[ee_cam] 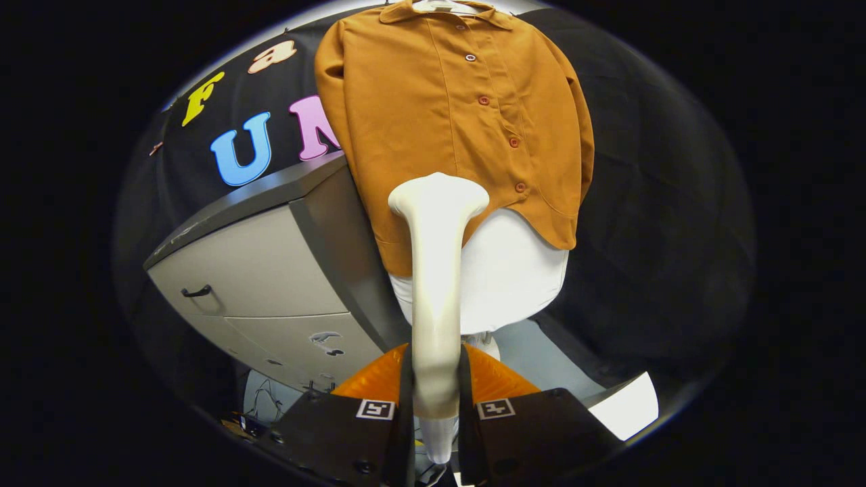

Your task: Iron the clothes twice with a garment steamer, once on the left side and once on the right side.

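Steamer, cream-white, stands clamped between the gripper's two fingers, its head hiding part of the hanging orange shirt's hem just beyond; the hanger is cut off above.

Gripper jaws clamped on the garment steamer, one finger on each side of its handle; its head stands ahead of them, near the shirt hem, contact not discernible. Left of the shirt: grey cabinet, its dark side panel close beside the shirt's left edge, narrowing passage there. Right of the shirt: open room against the black cloth wall. Below the hem, a white form fills the space.
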A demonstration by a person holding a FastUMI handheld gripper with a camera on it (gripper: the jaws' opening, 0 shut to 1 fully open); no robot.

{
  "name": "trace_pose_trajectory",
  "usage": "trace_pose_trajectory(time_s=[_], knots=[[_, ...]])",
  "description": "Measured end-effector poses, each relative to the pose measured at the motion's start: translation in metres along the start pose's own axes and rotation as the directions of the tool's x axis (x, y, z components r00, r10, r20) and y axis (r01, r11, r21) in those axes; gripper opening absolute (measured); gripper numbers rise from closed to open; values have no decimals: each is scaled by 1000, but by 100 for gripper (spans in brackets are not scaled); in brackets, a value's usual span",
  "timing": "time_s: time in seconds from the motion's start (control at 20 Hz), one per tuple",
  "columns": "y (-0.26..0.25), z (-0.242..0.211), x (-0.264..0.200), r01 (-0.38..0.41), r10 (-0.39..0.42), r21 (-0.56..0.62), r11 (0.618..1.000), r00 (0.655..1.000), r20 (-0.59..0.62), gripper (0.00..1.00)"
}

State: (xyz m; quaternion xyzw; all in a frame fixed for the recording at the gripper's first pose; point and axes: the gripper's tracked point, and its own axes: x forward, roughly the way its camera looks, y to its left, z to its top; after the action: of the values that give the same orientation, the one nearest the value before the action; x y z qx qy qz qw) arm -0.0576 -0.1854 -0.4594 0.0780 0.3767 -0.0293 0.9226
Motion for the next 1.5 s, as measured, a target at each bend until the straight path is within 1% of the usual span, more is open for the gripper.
trace_pose_trajectory(time_s=[0.15,0.25,0.45,0.55,0.7,0.95,1.1,1.25,1.4,1.5], knots=[[1,20,-22,-18,18,-3,1000,998,59,29],[2,48,-41,-27,27,-2,1000,992,126,29],[2,112,-83,-37,43,-25,999,959,279,29],[1,146,-106,-40,51,-38,998,933,358,29],[2,196,-141,-38,58,-52,998,882,467,29],[0,269,-189,-59,69,-36,998,784,616,29],[-9,306,-201,-45,57,-36,998,733,678,29],[-18,335,-205,-39,48,-29,999,696,716,29],[-36,360,-193,-15,32,-30,999,681,731,29],[-50,370,-180,-3,18,-22,1000,686,727,29]])
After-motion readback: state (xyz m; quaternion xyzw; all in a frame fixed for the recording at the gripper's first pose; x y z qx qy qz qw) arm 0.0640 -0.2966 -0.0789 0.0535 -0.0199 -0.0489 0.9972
